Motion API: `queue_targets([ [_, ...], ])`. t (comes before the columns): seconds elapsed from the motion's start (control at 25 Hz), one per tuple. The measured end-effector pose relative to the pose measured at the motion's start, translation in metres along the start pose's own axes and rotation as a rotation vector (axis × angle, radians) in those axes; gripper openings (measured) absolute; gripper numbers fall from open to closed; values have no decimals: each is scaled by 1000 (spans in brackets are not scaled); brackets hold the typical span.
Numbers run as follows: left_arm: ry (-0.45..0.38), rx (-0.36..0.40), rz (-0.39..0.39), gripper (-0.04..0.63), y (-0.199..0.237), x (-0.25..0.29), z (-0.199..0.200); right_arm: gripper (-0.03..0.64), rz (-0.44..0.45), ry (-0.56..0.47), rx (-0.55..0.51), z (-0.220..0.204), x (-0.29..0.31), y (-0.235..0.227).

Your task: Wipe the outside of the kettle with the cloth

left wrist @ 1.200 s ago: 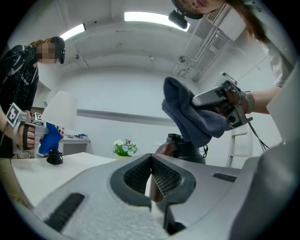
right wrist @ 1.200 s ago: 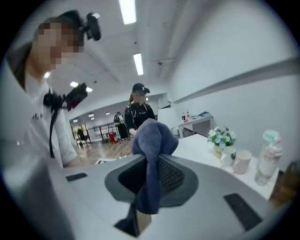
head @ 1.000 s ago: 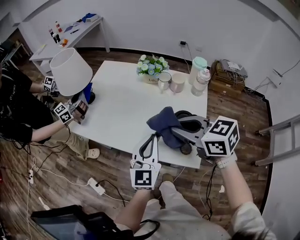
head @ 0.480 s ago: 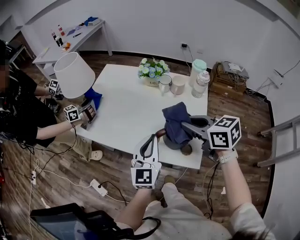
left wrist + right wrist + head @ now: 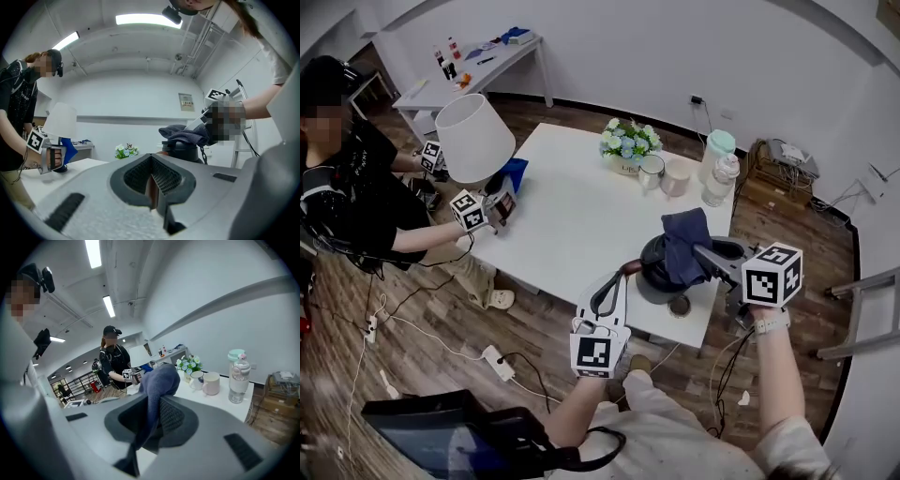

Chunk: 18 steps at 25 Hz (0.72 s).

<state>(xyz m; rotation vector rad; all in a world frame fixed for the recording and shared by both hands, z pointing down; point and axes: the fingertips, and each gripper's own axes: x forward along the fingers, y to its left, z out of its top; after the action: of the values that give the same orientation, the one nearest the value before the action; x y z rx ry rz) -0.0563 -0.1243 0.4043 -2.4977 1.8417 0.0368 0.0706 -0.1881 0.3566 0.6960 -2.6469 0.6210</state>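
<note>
A dark kettle (image 5: 654, 270) stands near the front edge of the white table (image 5: 572, 216). My left gripper (image 5: 621, 275) is shut on its brown handle (image 5: 150, 191), which sits pinched between the jaws in the left gripper view. A dark blue cloth (image 5: 683, 243) lies draped over the kettle's top and right side, and my right gripper (image 5: 703, 253) is shut on it. In the right gripper view the cloth (image 5: 158, 380) hangs through the jaws and hides the kettle. From the left gripper view the kettle (image 5: 183, 151) shows under the cloth (image 5: 183, 133).
At the table's far side stand a flower pot (image 5: 628, 148), two cups (image 5: 652, 172), a pale jar (image 5: 719, 150) and a clear bottle (image 5: 720, 180). At the left edge another person (image 5: 356, 187) holds grippers beside a white lamp (image 5: 474, 138).
The cloth has moved to the right across the kettle, from its left side to its top and right side. My left gripper has stayed on the handle. The head camera has shifted.
</note>
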Motion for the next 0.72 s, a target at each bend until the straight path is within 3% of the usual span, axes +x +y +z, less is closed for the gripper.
queue_targets([
  [0.24,8,-5,48,8,0,-1,-1,55,-38,16,-102,0,-12,-14],
  [0.52,14,-7,98,7,0,-2,1,55,-150,-17,-182,0,-25,-38],
  [0.72,21,-24,101,7,-2,-6,-3,55,-285,-72,-220,5,-41,-53],
])
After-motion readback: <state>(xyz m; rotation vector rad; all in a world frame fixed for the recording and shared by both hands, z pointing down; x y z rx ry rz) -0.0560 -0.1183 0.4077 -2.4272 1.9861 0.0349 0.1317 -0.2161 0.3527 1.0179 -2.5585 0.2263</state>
